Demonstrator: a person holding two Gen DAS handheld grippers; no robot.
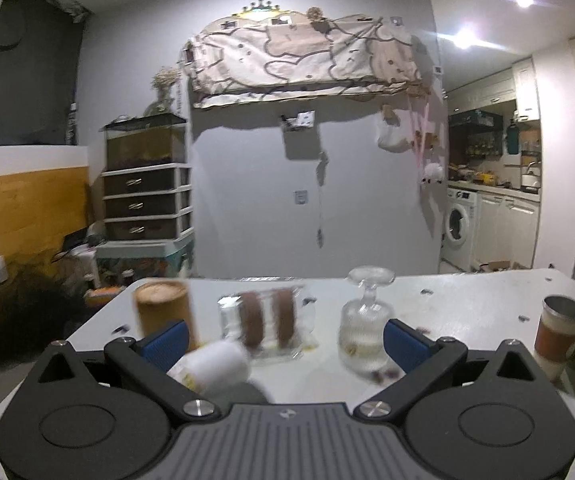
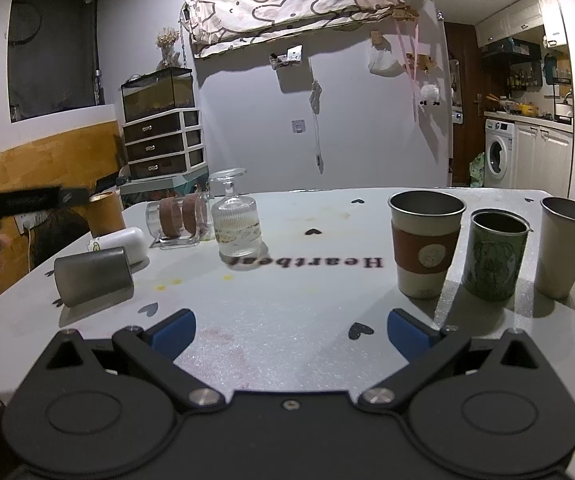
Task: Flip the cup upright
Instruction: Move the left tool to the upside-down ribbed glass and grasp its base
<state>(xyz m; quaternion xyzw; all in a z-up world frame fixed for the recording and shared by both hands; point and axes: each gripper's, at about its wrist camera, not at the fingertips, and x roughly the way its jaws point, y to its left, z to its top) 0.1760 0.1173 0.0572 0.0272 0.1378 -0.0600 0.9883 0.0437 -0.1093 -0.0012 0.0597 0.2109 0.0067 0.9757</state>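
Observation:
A grey metal cup (image 2: 93, 277) lies on its side at the left of the white table (image 2: 295, 304) in the right wrist view. In the left wrist view it shows only as a dark blur (image 1: 243, 394) low between the fingers. My left gripper (image 1: 285, 344) is open and empty above that spot. My right gripper (image 2: 290, 332) is open and empty over the table's near middle, well right of the lying cup. A clear stemmed glass (image 2: 236, 222) stands upside down behind; it also shows in the left wrist view (image 1: 365, 328).
A white case (image 2: 125, 242), a glass holder with brown discs (image 2: 177, 220) and a tan cylinder (image 2: 105, 214) stand at the left. Three upright cups stand at the right: sleeved (image 2: 425, 242), green (image 2: 493, 254), pale (image 2: 565, 246). The table's left edge drops off.

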